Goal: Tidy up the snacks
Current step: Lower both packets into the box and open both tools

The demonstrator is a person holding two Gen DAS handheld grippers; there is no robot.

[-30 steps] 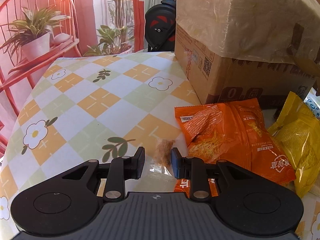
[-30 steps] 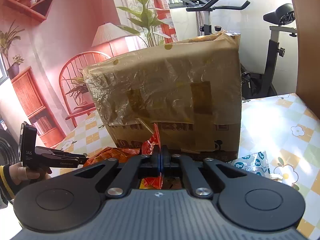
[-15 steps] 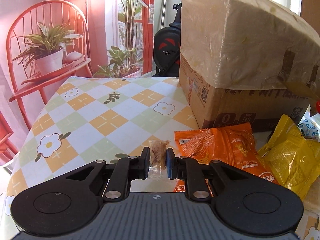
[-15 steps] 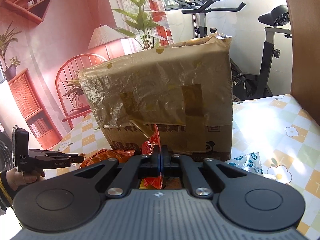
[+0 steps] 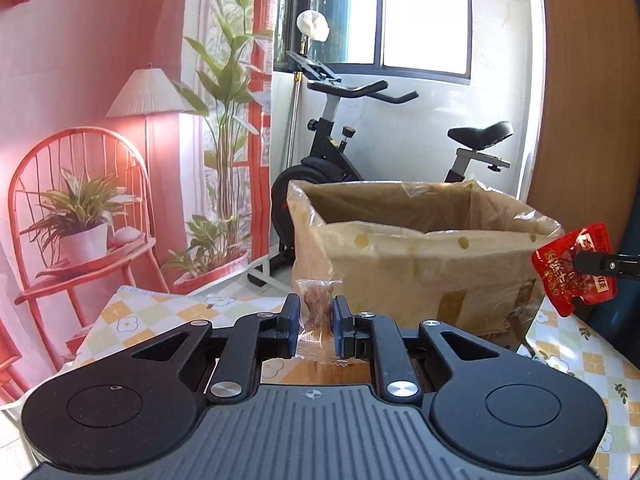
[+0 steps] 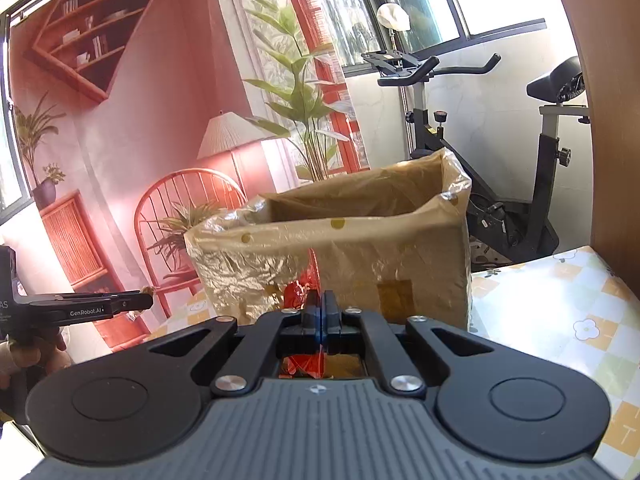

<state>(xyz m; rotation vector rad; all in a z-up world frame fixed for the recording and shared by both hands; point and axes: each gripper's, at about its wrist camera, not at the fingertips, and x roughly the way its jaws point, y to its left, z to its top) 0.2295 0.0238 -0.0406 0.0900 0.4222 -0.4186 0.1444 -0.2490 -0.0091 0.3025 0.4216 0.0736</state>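
Note:
My left gripper [image 5: 316, 322] is shut on a small brown snack in a clear wrapper [image 5: 316, 308] and holds it in the air, near the rim height of the open cardboard box lined with a yellowish plastic bag [image 5: 404, 248]. My right gripper [image 6: 321, 312] is shut on a red snack packet [image 6: 310, 280], held upright in front of the same box [image 6: 360, 256]. The red packet also shows in the left wrist view [image 5: 572, 268] at the right, beside the box. The left gripper shows at the left in the right wrist view [image 6: 132, 302].
The checked, flower-print tablecloth [image 5: 132, 320] [image 6: 568, 312] carries the box. An exercise bike [image 5: 340, 152] stands behind the box. A red chair with a potted plant [image 5: 80, 216] is at the left. A wooden panel [image 5: 588, 100] rises at the right.
Both grippers have risen, so the box's open top now shows. My left gripper closed on the clear-wrapped snack and lifted it off the table. The orange and yellow packets left view.

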